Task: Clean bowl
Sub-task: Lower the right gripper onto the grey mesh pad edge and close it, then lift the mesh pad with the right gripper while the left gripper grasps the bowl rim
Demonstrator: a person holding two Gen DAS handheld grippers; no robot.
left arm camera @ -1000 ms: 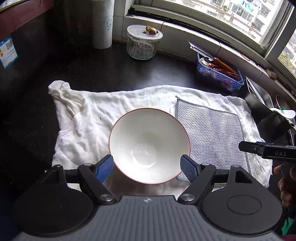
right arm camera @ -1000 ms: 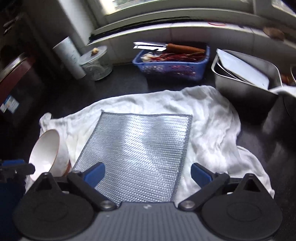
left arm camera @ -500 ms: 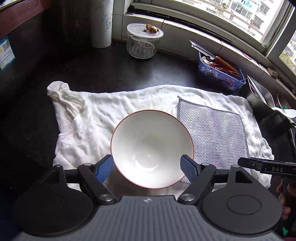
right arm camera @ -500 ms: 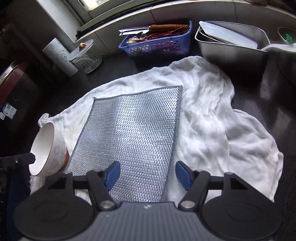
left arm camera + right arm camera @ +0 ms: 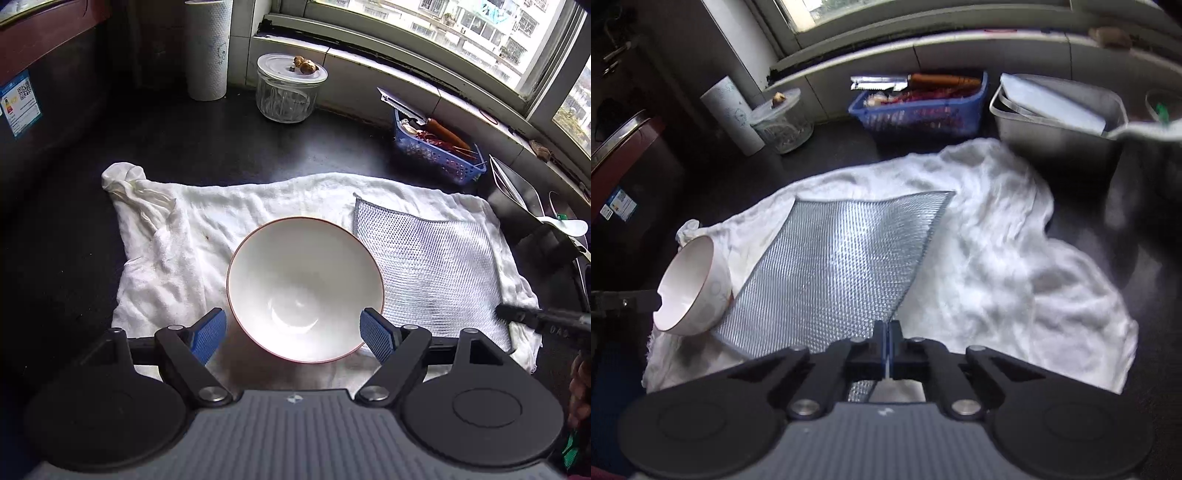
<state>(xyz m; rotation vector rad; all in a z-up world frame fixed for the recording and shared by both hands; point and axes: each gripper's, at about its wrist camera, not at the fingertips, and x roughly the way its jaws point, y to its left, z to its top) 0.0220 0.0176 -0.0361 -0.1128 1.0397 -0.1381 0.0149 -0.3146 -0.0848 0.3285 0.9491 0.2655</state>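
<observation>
- Both claws come first: the left gripper (image 5: pixel 293 334) stands wide open, its blue pads (image 5: pixel 208 335) on either side of the near rim of the bowl (image 5: pixel 304 288) and apart from it, gripping nothing; the right gripper (image 5: pixel 888 341) has its pads pressed together on the near edge of the mesh cloth (image 5: pixel 842 269), a thin strip of the fabric showing between them.
- Dark countertop (image 5: pixel 192 147) carries everything under the window sill.
- White towel (image 5: pixel 177 243) lies spread and wrinkled across the counter, with one corner bunched at its far left.
- Mesh cloth, silvery and square, lies flat on the right half of the towel; in the left wrist view it (image 5: pixel 432 273) sits just beside the bowl.
- Bowl, white with a thin red rim, rests on the towel left of the mesh cloth; in the right wrist view it (image 5: pixel 690 284) leans over, its mouth turned toward the left gripper and its base touching the edge of the cloth.
- Metal tub (image 5: pixel 1056 118) stands at the far right of the counter, beyond the towel.
- Blue basket (image 5: pixel 923 110) with a saw-edged knife laid on top sits under the sill.
- Paper roll (image 5: pixel 207 51) stands upright at the back left.
- Glass jar (image 5: pixel 288 90) with a clear lid stands beside the roll, small brown lumps on its lid.
</observation>
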